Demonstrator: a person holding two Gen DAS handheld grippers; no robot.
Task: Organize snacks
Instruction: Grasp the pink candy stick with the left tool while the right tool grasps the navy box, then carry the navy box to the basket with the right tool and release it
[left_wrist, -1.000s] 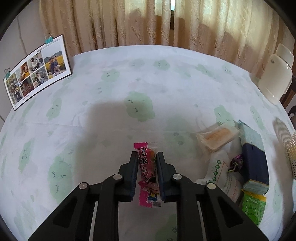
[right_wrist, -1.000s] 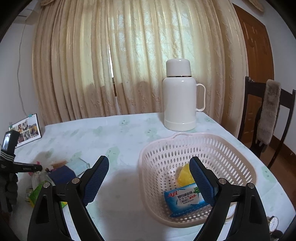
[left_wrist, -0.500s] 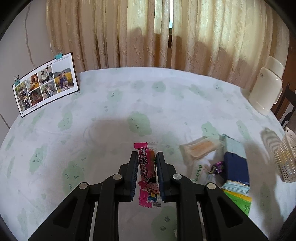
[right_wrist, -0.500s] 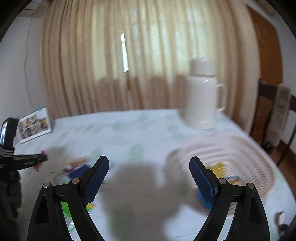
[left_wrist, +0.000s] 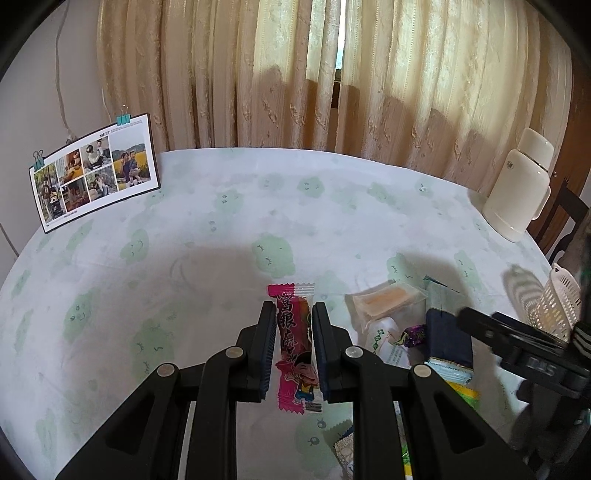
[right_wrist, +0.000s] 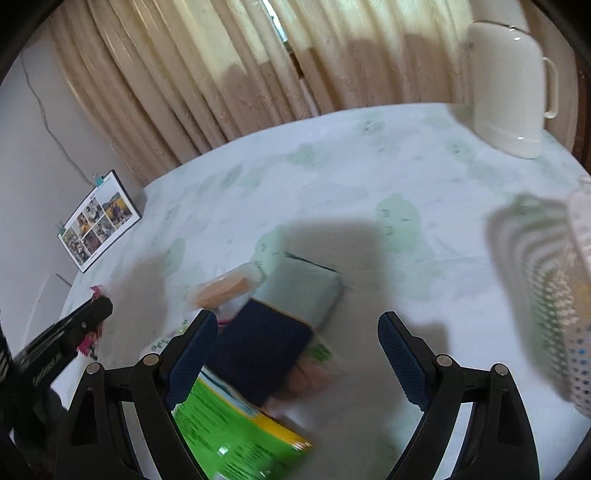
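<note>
- Left wrist view: round table (left_wrist: 229, 229) under a pale cloth with green blobs; curtains (left_wrist: 332, 74) behind; a clipped photo card (left_wrist: 94, 171) propped at the far left edge; a cream thermos jug (left_wrist: 517, 192) at the far right.
- Snack pile right of centre: an orange-filled clear packet (left_wrist: 384, 300), a dark blue box (left_wrist: 448, 338), a small purple candy (left_wrist: 415, 331), a white and green packet (left_wrist: 388, 345), and a green and yellow pack (left_wrist: 463, 393) at the near side. All lie touching or overlapping.
- White slotted basket (left_wrist: 557, 308) at the right edge, partly hidden by the right gripper (left_wrist: 517, 350), which crosses in front of it.
- Left gripper (left_wrist: 294, 314): jaws narrow, clamped on a pink candy stick (left_wrist: 294, 328) held lengthwise between the pads, both ends sticking out, lifted clear of the cloth.
- Right wrist view (blurred): right gripper (right_wrist: 297, 325) jaws wide, nothing between the pads. The dark blue box (right_wrist: 266, 347) and green and yellow pack (right_wrist: 236, 428) lie below, toward its left finger; bare cloth under the right finger.
- Basket (right_wrist: 576, 314) at far right, well clear of the jaws; left gripper (right_wrist: 86, 314) with the pink stick at far left.
</note>
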